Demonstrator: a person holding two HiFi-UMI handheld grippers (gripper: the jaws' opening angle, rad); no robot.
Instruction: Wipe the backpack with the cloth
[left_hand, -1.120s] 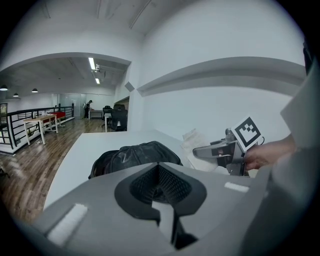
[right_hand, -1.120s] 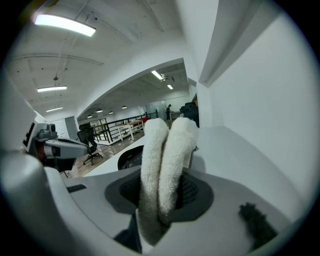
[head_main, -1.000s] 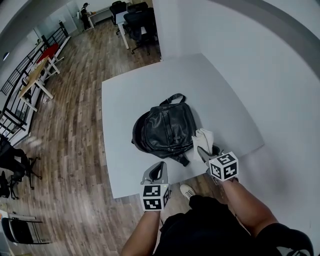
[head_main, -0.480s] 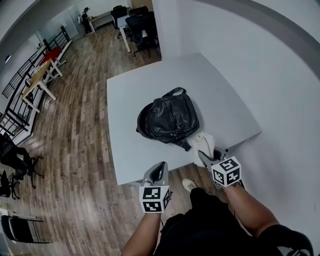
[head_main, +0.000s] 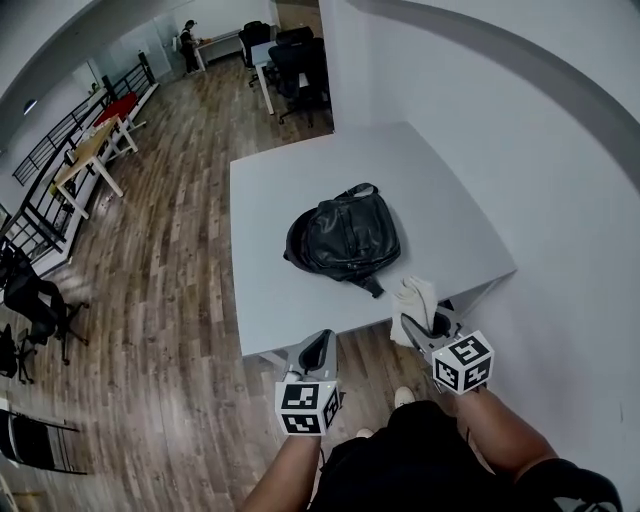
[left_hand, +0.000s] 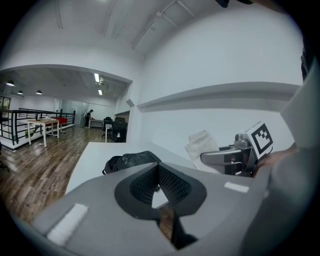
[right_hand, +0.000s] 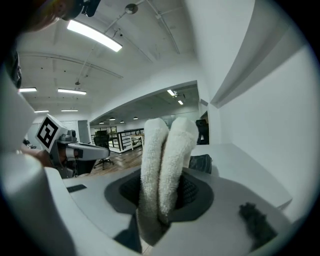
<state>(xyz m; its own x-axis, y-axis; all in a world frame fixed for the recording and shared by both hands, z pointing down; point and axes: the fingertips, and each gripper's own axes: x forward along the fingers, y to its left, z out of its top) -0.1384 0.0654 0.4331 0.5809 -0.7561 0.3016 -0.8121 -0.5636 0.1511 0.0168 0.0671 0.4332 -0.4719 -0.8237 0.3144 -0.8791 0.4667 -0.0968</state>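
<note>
The backpack (head_main: 345, 238), black, lies flat near the middle of the white desk (head_main: 290, 180). Only the right gripper view shows the grasp closely: the right gripper (head_main: 412, 325) is clenched on a folded white cloth (right_hand: 162, 165) standing up between its jaws and hiding most of the backpack. The left gripper (left_hand: 159, 167) is closed, nothing in it. Both forearms reach forward, with the grippers held off the desk's near edge, short of the backpack.
</note>
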